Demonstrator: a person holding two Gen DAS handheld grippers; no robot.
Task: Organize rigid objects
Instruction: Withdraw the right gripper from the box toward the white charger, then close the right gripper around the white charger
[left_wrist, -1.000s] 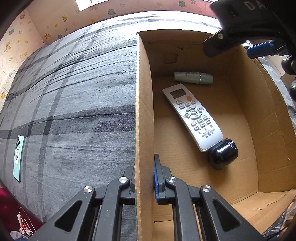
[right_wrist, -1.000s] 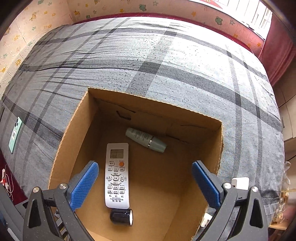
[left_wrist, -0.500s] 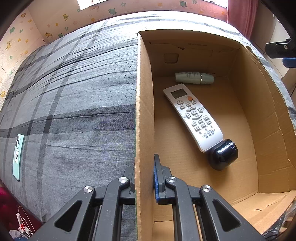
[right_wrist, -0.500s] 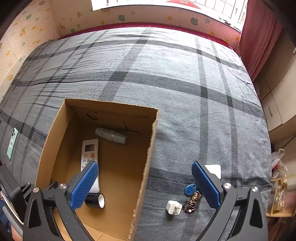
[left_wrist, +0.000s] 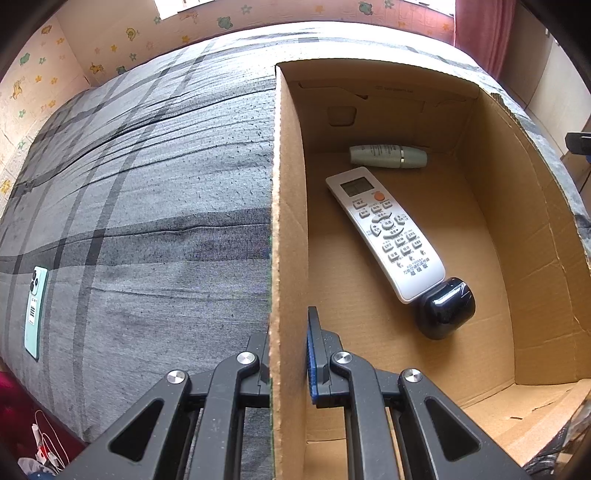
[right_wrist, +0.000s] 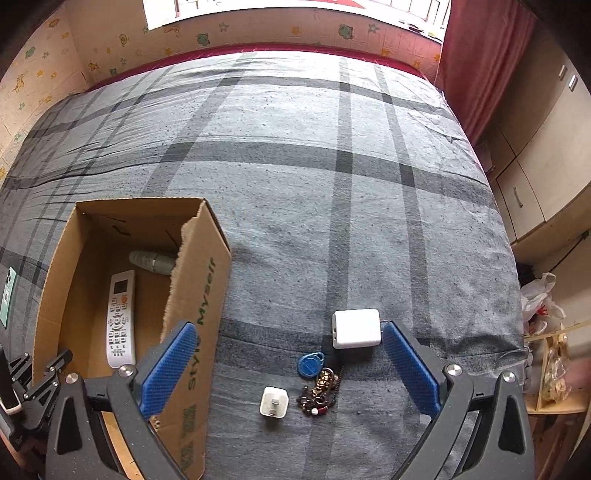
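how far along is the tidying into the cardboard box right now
Done: remote control, pale green bottle and black case lie in the cardboard box. In hand: left gripper clamps the box wall; open right gripper hovers over the bedspread. Left: white charger, small plug, keys, green phone.

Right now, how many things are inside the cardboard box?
3: a pale green bottle by the far wall, a white remote lying along the middle, and a black case touching the remote's near end. The near corner is hidden.
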